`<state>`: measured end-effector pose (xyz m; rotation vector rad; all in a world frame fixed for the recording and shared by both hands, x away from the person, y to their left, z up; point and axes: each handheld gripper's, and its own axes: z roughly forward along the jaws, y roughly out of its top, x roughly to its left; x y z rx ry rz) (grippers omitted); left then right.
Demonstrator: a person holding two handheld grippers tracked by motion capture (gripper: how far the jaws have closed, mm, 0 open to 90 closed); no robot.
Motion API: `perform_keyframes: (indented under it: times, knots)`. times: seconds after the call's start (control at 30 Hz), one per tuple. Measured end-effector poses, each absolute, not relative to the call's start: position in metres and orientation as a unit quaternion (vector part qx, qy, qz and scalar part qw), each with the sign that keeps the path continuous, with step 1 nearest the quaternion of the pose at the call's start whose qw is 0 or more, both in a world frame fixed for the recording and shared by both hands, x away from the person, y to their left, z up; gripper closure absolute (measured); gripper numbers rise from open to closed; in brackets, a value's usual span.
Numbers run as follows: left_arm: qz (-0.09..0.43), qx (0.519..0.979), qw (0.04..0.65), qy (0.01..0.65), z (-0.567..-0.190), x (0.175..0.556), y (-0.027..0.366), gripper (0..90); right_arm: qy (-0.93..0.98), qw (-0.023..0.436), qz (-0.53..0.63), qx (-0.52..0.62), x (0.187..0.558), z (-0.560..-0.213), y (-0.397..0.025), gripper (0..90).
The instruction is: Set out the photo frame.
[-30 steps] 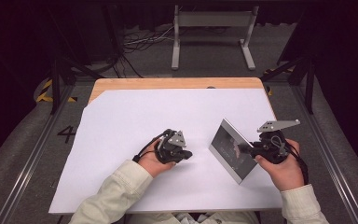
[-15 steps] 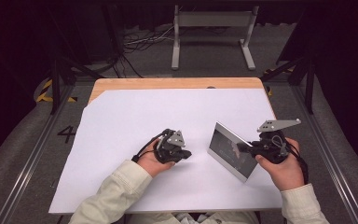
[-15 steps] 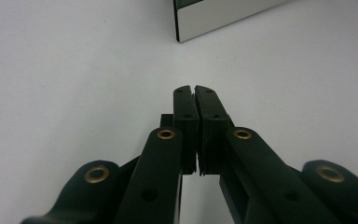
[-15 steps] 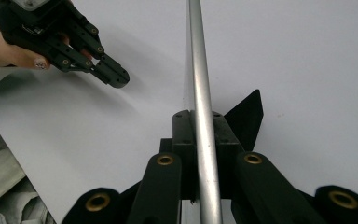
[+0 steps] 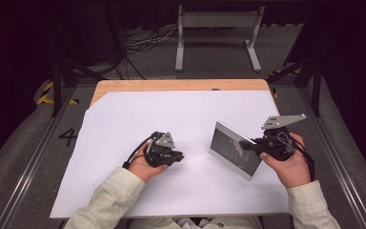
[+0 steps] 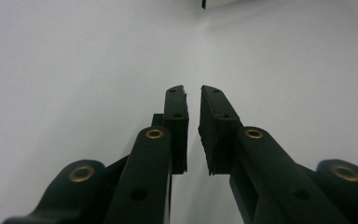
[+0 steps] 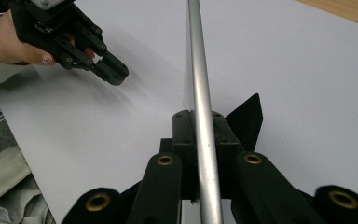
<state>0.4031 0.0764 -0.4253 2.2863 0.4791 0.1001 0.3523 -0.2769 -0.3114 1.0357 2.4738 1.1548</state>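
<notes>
**Right gripper holding a framed panel on edge over the white sheet**

The right gripper [image 5: 248, 144] is pinching the silver-framed panel [image 5: 232, 150] by its rim, jaws pressed against the frame from both sides, and is holding it tilted up on edge above the white sheet [image 5: 181, 114]. The left gripper [image 5: 177, 156] is resting low over the sheet, well to the left of the panel and apart from it, its jaws standing almost together with a narrow gap and gripping nothing.

White sheet [image 5: 171, 114] covers a wooden table [image 5: 171, 85]; metal stand [image 5: 217, 28] behind.
</notes>
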Motion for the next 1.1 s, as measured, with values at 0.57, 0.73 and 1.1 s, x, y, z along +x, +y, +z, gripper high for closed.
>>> perform_keyframes:
  times: [0.57, 0.73, 1.1]
  knots:
    - [0.051, 0.889, 0.396, 0.226, -0.425, 0.397, 0.108, 80.8, 0.875, 0.097, 0.37, 0.298, 0.384, -0.292, -0.269, 84.0]
    - [0.055, 0.887, 0.395, 0.234, -0.425, 0.395, 0.116, 79.3, 0.881, 0.084, 0.375, 0.277, 0.392, -0.289, -0.267, 84.0]
    - [0.06, 0.879, 0.395, 0.26, -0.427, 0.391, 0.133, 77.5, 0.896, 0.077, 0.369, 0.235, 0.407, -0.284, -0.25, 84.0]
